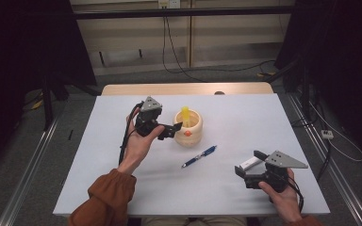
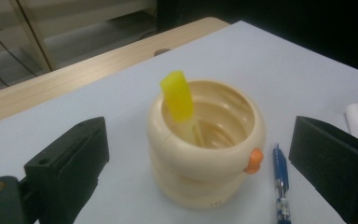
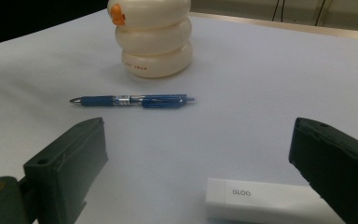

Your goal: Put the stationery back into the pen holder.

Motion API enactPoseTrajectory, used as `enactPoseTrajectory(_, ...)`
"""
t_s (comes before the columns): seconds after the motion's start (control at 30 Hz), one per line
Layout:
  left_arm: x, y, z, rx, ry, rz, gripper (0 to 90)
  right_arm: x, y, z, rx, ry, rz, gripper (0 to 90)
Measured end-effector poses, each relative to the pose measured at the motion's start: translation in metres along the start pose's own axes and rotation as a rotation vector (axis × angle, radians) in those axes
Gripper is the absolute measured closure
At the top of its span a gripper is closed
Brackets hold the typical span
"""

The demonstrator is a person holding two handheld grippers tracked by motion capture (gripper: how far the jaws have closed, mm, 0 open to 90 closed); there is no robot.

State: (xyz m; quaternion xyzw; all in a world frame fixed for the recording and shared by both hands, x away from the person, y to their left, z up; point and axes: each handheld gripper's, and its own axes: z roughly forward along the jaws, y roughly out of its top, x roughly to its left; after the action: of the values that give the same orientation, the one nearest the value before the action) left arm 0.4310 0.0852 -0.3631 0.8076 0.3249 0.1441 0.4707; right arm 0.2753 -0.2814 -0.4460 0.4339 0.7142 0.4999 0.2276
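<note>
Left gripper (image 1: 172,129): held just left of the cream duck-shaped pen holder (image 1: 188,128), jaws spread wide with nothing between them. Likely just clear of a drop-off, since one yellow highlighter (image 2: 179,99) stands leaning inside the holder, cap up.

Holder sits mid-table, slightly left of centre, orange beak (image 2: 253,161) facing the near side. Probably the collecting pot for the loose stationery.

One blue pen (image 1: 200,156) lies flat on the white table (image 1: 245,117), near and right of the holder, apart from it, not yet collected.

Right gripper (image 1: 249,165): near right corner, jaws wide apart, gripping nothing. One white glue stick (image 3: 261,199) lies flat between its jaws, seemingly lined up for a pick.

Count: one holder, one highlighter, one pen, one glue stick, two grippers.
</note>
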Motion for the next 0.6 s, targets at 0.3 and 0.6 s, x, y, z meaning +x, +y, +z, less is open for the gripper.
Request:
enactPoseTrajectory(0.3,0.0,-0.02,-0.013,0.032,-0.018,-0.018,5.3,-0.003,0.0,0.002,0.004,-0.001,0.015,4.0)
enactPoseTrajectory(0.6,-0.005,-0.044,-0.008,0.138,-0.046,-0.045,5.5,-0.002,0.0,0.002,0.0,0.008,0.013,3.8)
